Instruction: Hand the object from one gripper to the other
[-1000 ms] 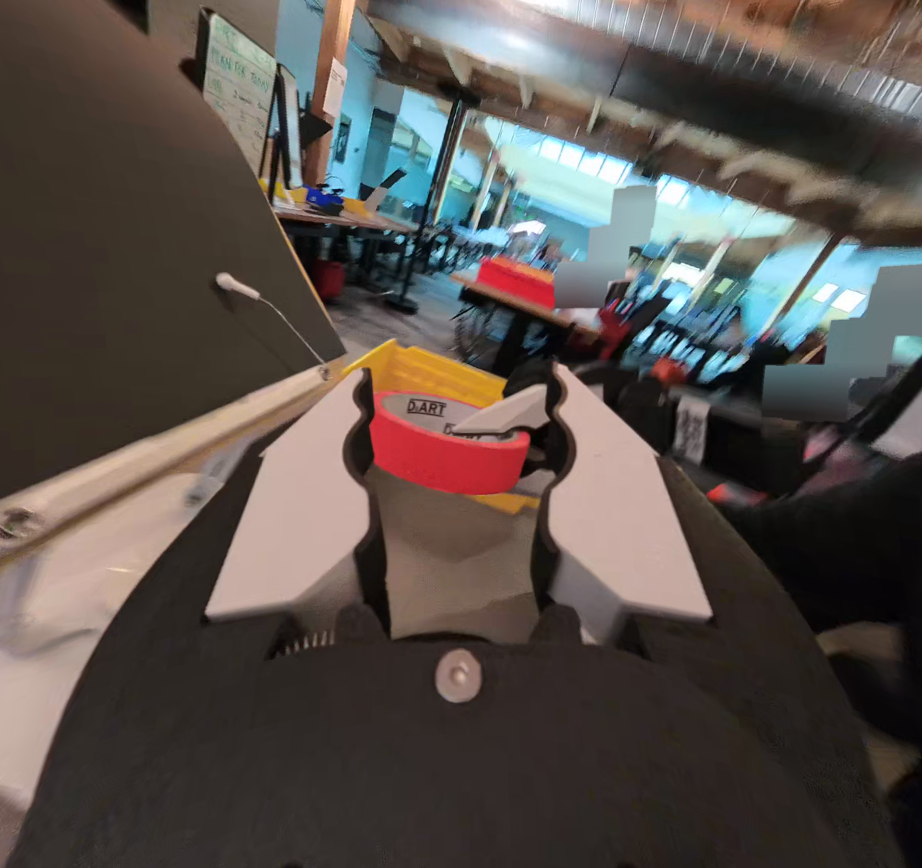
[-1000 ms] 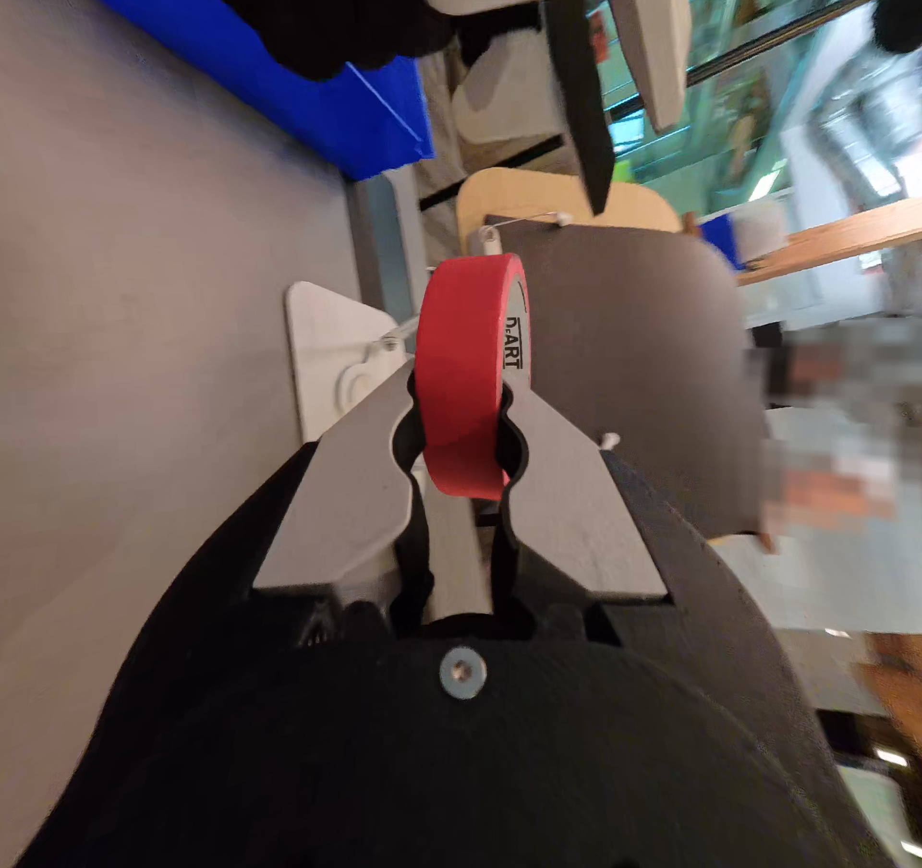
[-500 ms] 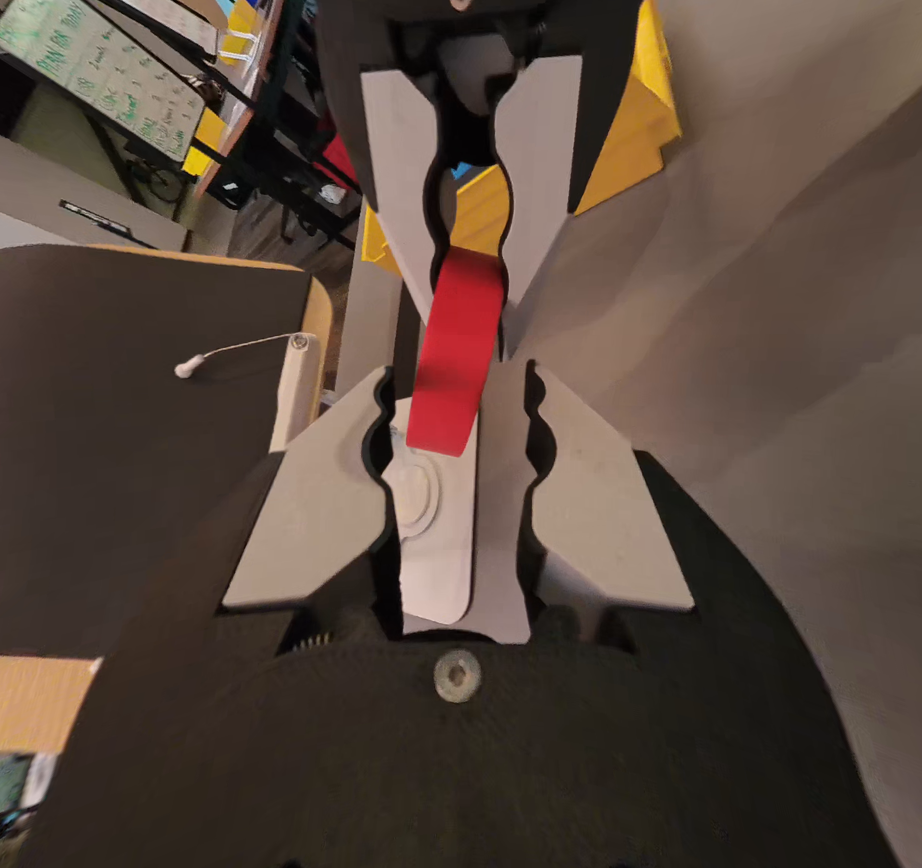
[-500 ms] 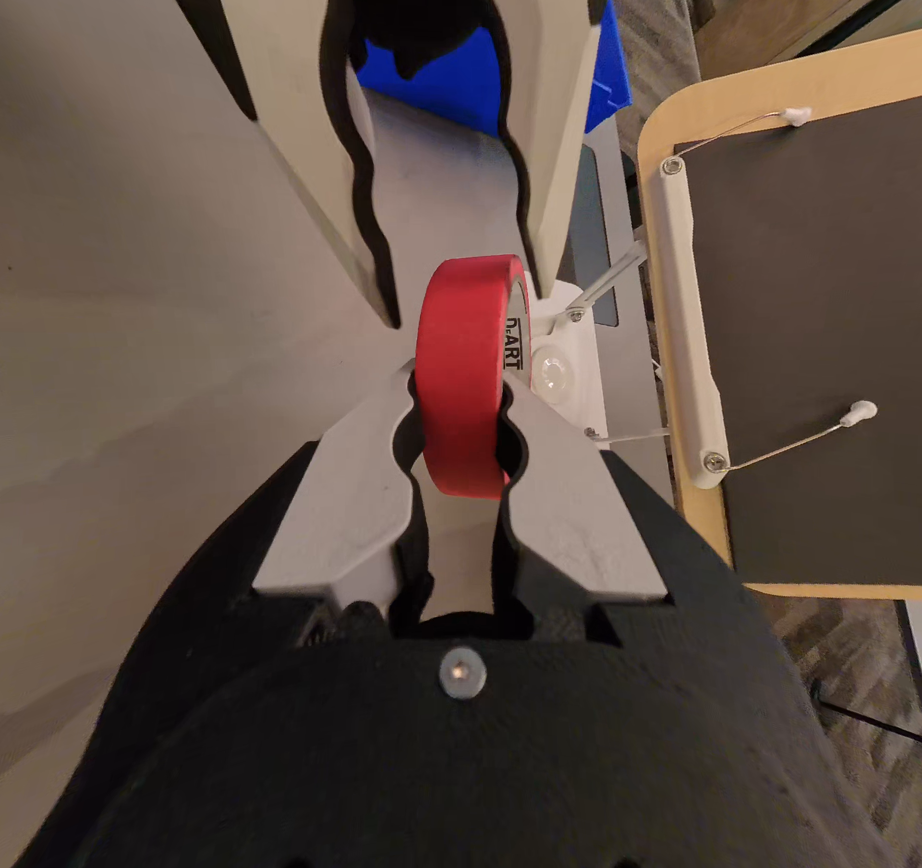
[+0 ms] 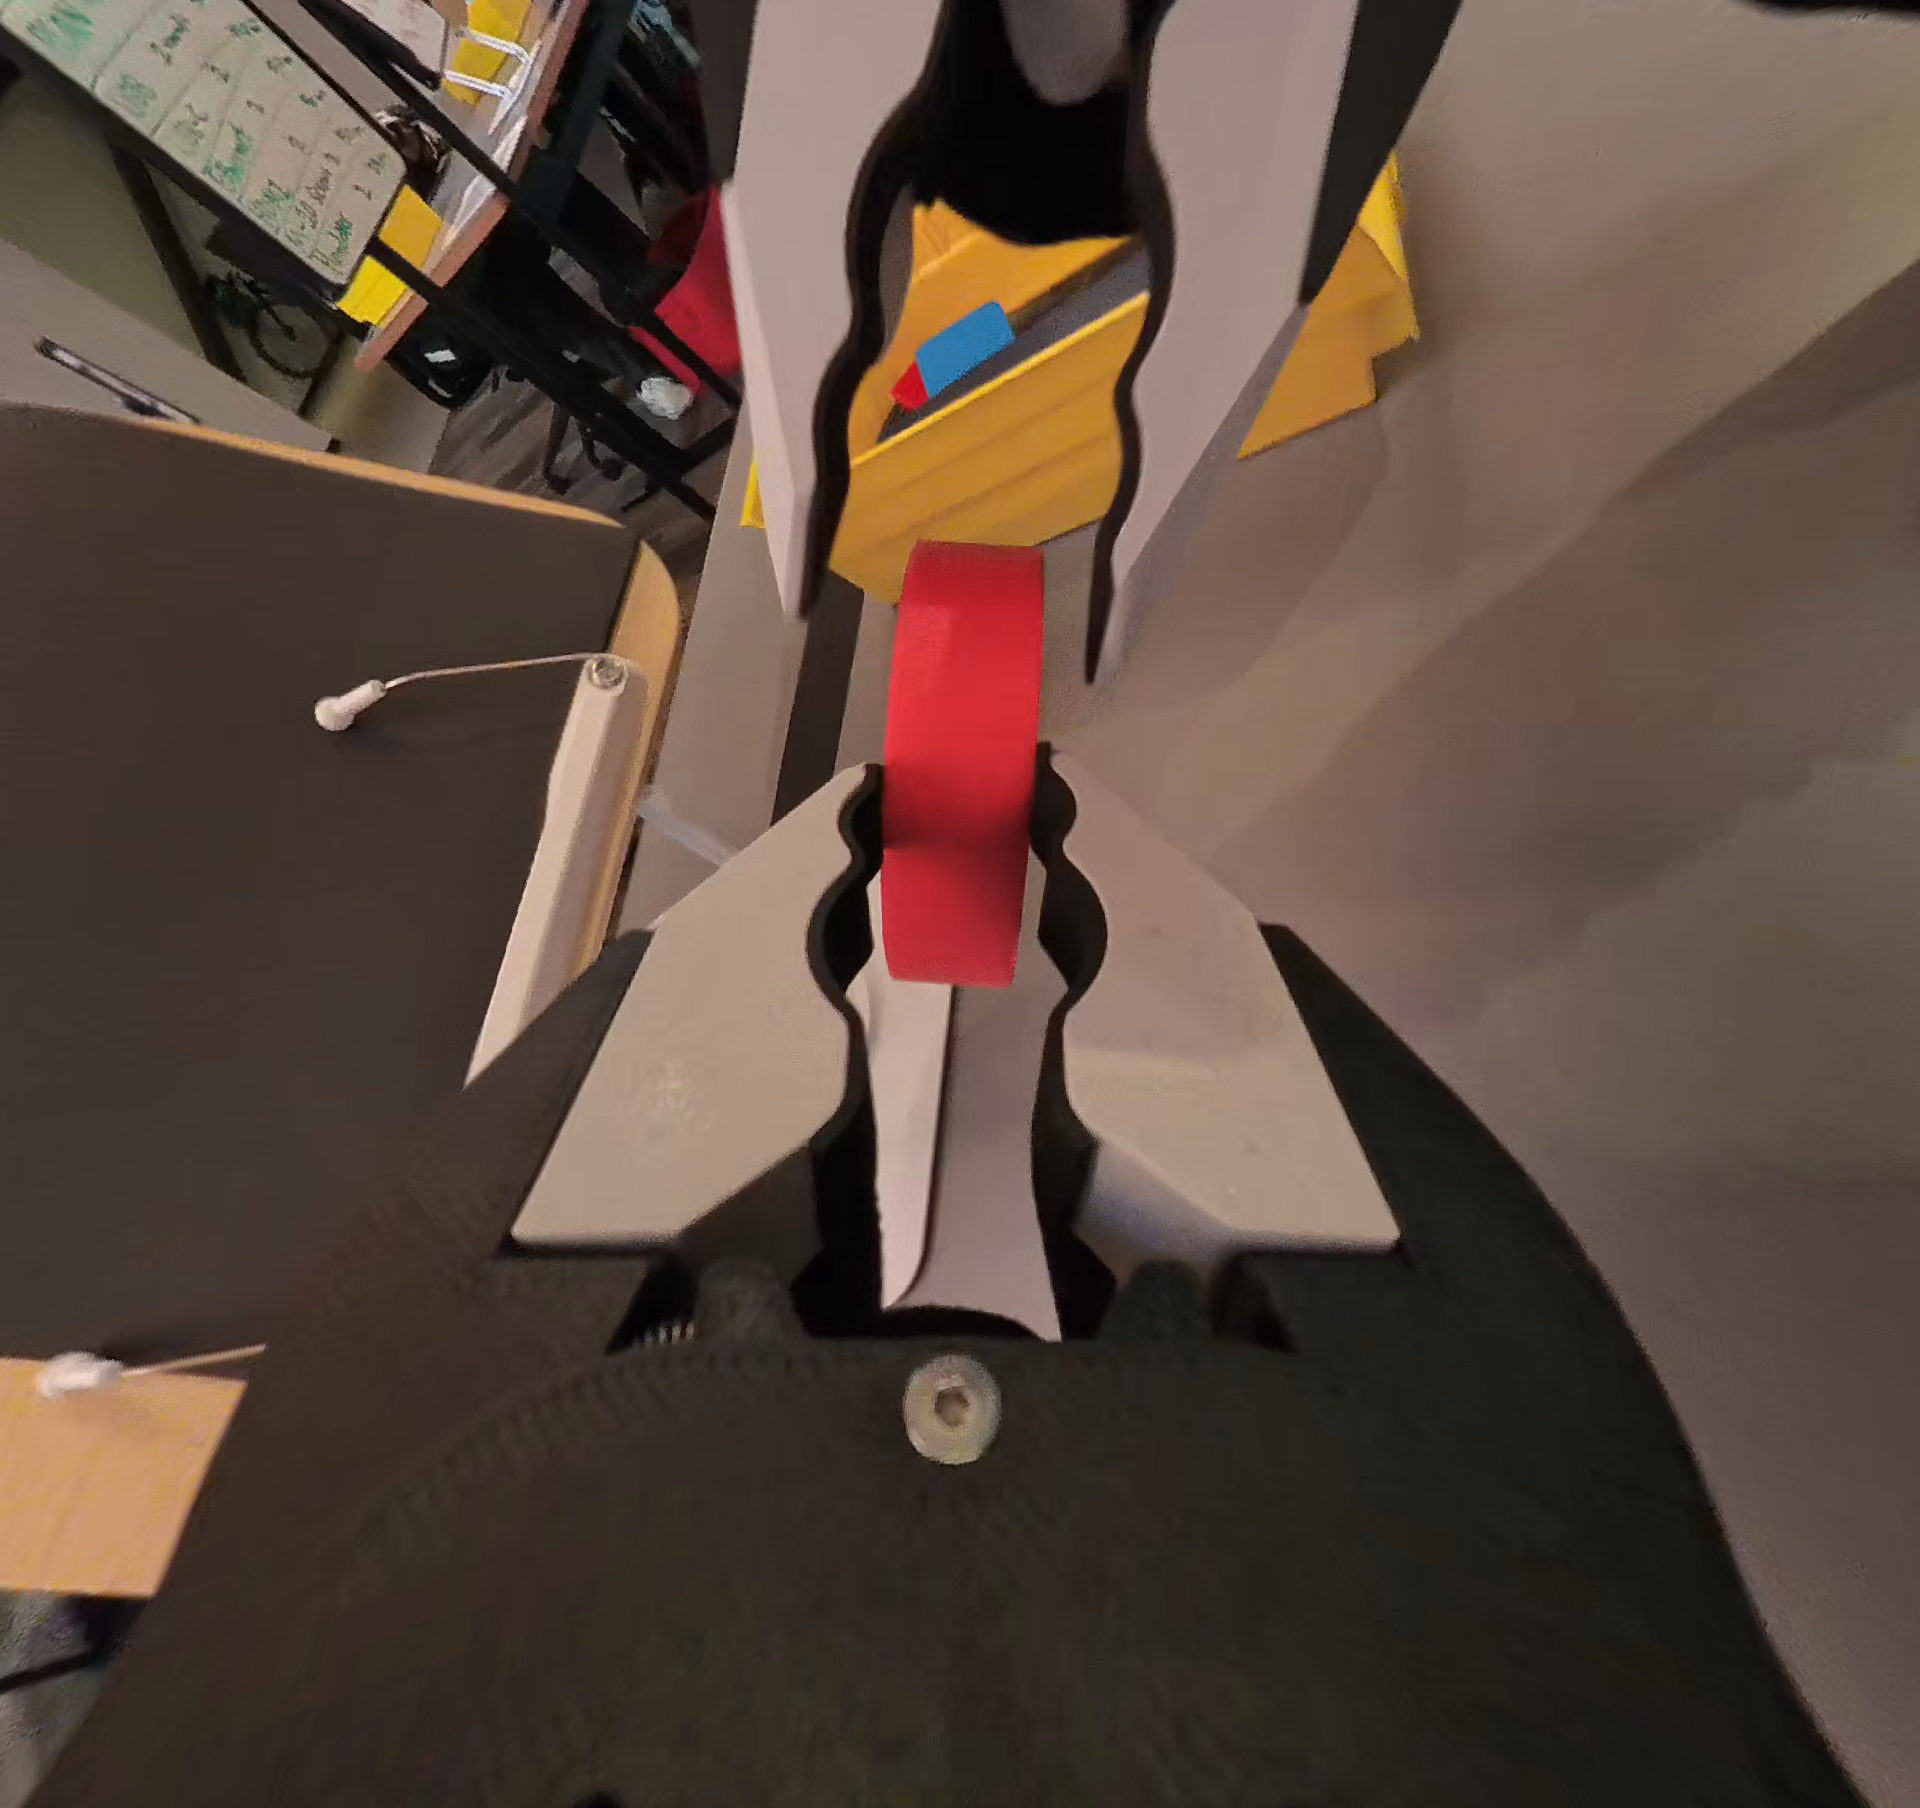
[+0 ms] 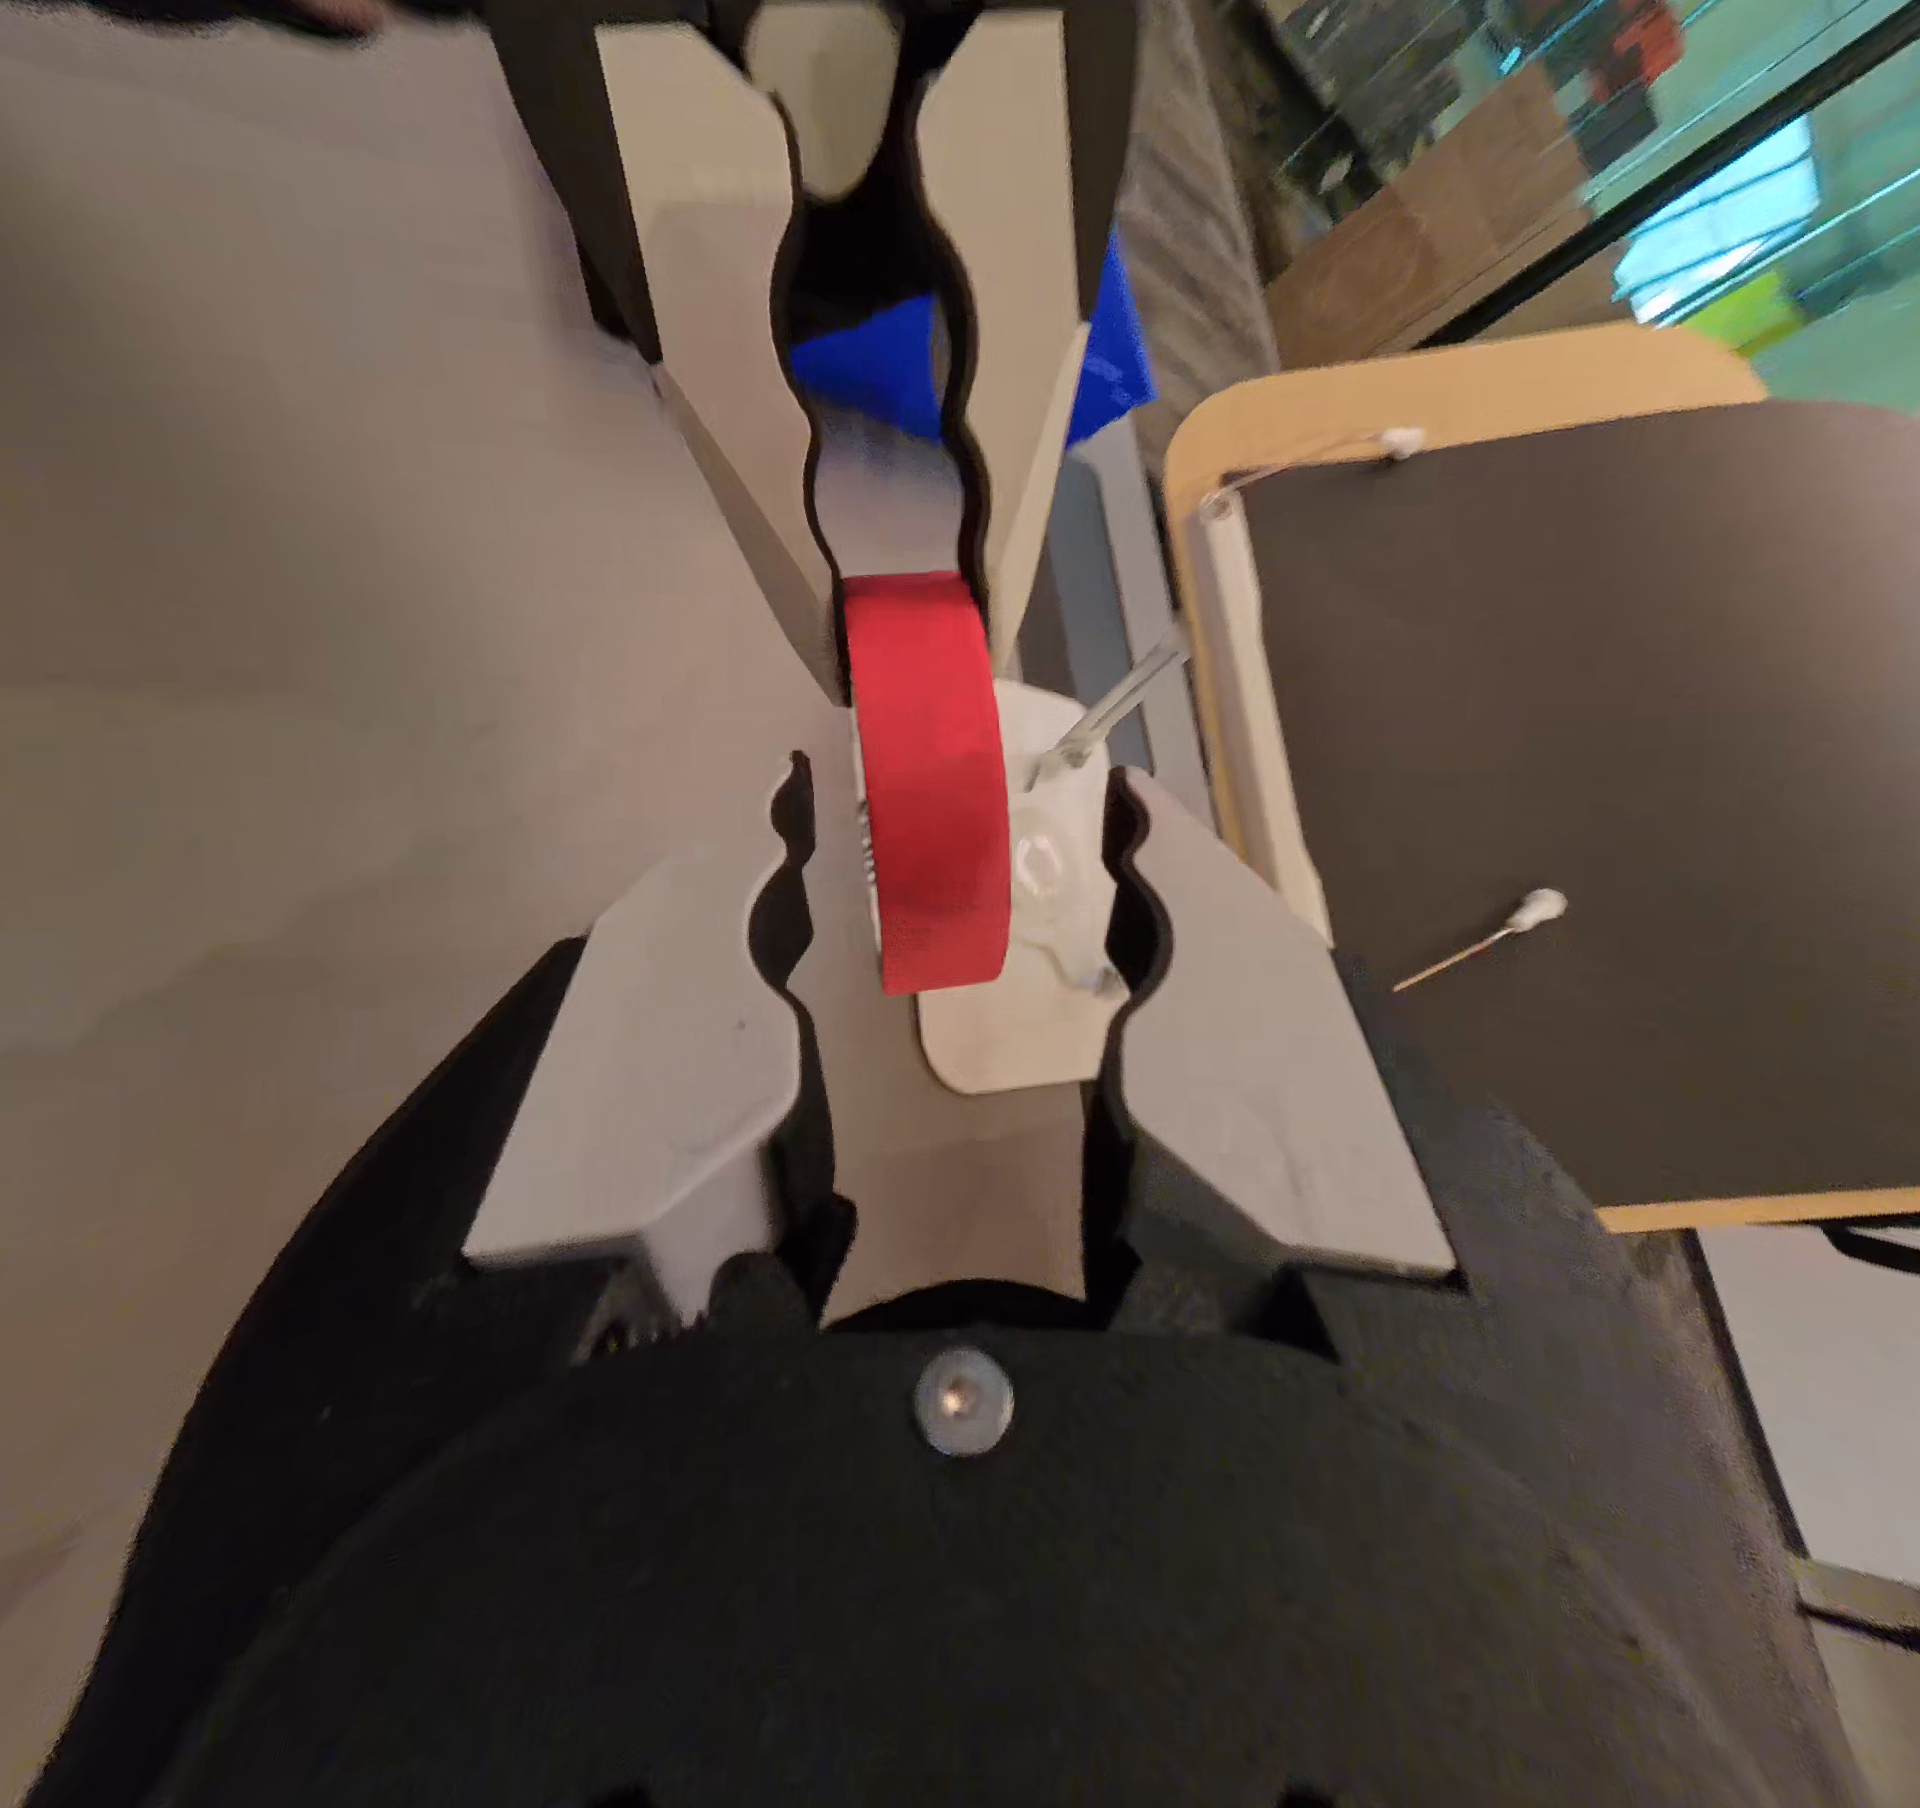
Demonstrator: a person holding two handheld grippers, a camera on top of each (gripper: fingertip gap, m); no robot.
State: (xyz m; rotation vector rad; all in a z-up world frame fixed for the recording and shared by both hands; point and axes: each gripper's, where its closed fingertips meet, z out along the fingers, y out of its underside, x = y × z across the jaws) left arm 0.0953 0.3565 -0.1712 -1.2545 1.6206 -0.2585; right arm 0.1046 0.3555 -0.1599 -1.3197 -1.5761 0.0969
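The grey worktop (image 5: pixel 1558 823) fills the 3 o'clock side of the left wrist view. At 12 o'clock on it sits a yellow bin (image 5: pixel 997 470) holding a blue-and-red item (image 5: pixel 961 361); a blue bin (image 6: pixel 873 376) shows in the right wrist view. The left hand-held gripper (image 5: pixel 958 771) is clamped on the red tape (image 5: pixel 961 771), roll on edge. The right hand-held gripper (image 6: pixel 956 782) faces it, fingers apart either side of the tape, not touching.
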